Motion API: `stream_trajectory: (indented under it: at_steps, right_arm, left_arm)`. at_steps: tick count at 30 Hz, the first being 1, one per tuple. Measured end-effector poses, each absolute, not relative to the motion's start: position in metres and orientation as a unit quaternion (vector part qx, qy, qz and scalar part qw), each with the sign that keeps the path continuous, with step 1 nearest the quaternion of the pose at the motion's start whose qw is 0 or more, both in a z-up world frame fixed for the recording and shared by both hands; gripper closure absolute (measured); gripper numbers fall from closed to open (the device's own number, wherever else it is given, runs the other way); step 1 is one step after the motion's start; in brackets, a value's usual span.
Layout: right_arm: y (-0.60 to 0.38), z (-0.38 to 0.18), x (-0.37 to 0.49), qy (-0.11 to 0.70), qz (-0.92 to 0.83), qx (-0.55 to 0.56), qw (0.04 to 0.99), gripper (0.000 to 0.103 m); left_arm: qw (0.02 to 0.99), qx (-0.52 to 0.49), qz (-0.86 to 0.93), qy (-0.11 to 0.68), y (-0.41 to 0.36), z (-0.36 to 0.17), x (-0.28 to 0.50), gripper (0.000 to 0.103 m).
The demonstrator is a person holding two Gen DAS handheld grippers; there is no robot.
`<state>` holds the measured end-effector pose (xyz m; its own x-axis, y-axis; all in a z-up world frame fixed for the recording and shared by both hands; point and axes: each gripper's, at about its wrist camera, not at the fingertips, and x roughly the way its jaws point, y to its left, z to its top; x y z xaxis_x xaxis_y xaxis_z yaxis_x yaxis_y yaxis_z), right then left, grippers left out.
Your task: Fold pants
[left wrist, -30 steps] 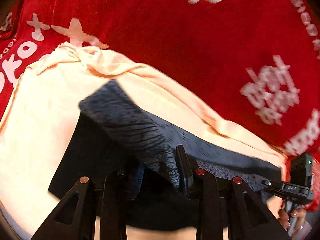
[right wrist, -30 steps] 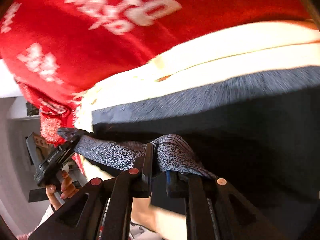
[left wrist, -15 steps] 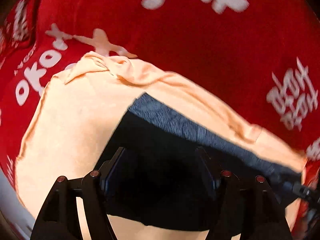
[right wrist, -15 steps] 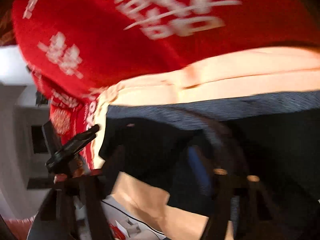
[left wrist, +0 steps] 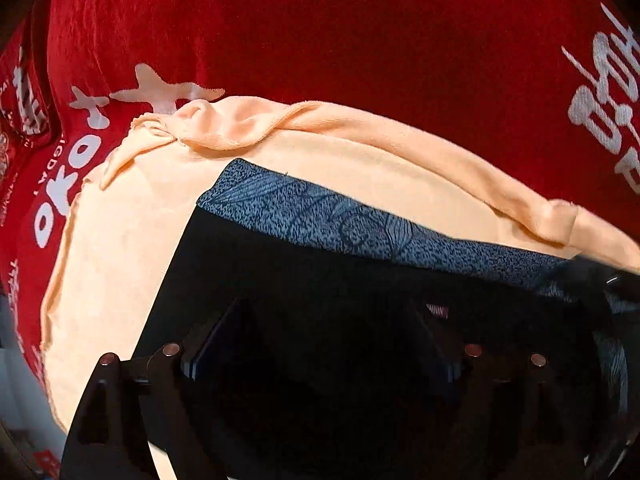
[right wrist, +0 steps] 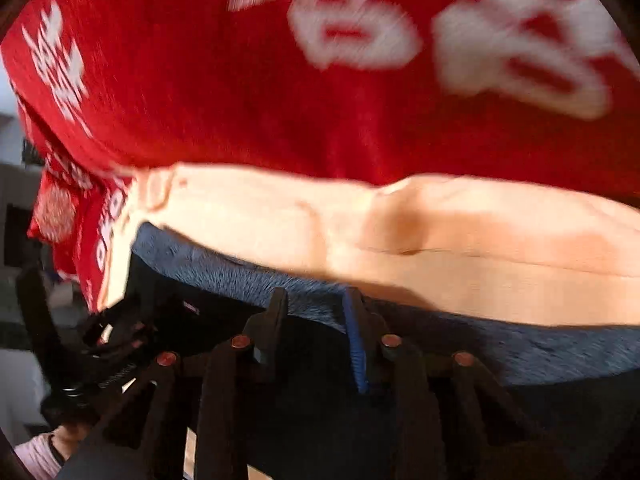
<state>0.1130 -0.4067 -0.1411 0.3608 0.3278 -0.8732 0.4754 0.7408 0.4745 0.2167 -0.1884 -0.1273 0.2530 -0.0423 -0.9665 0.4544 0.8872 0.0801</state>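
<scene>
Pants (left wrist: pixel 320 288), dark with a speckled blue-grey waistband (left wrist: pixel 360 228), are seen lying flat on a peach cloth (left wrist: pixel 132 248) spread over a red printed blanket (left wrist: pixel 360 40). The left tool (left wrist: pixel 320 344) is held above the dark fabric with its jaws opening and nothing between them. The right tool (right wrist: pixel 316 312) is poised at the waistband edge, its jaws closing; through the blur no pinch on cloth can be made out. The fabric is judged soft, light and limp; it would best be taken at the stiffer waistband corners.

White print on the red cloth (left wrist: pixel 360 40) includes "oko"; the rest is unreadable.
</scene>
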Motion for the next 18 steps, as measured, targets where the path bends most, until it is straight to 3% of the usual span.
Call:
stream_trajectory:
  at_steps: [2,4,18]
  right_arm:
    - [-0.413,-0.130,0.096,0.555,-0.055,0.365,0.745,0.046]
    - [-0.421,-0.118,0.069,0.547,-0.058,0.371,0.748,0.041]
    - [-0.405,-0.091,-0.096,0.548,-0.123,0.433,0.705,0.038]
  left_arm:
    - [0.768,0.187,-0.158,0.592,-0.192,-0.124,0.211,0.019]
    - [0.766,0.197,-0.162,0.590,-0.196,-0.117,0.201,0.019]
    - [0.722,0.241,-0.222,0.609,-0.223,-0.092,0.096,0.019]
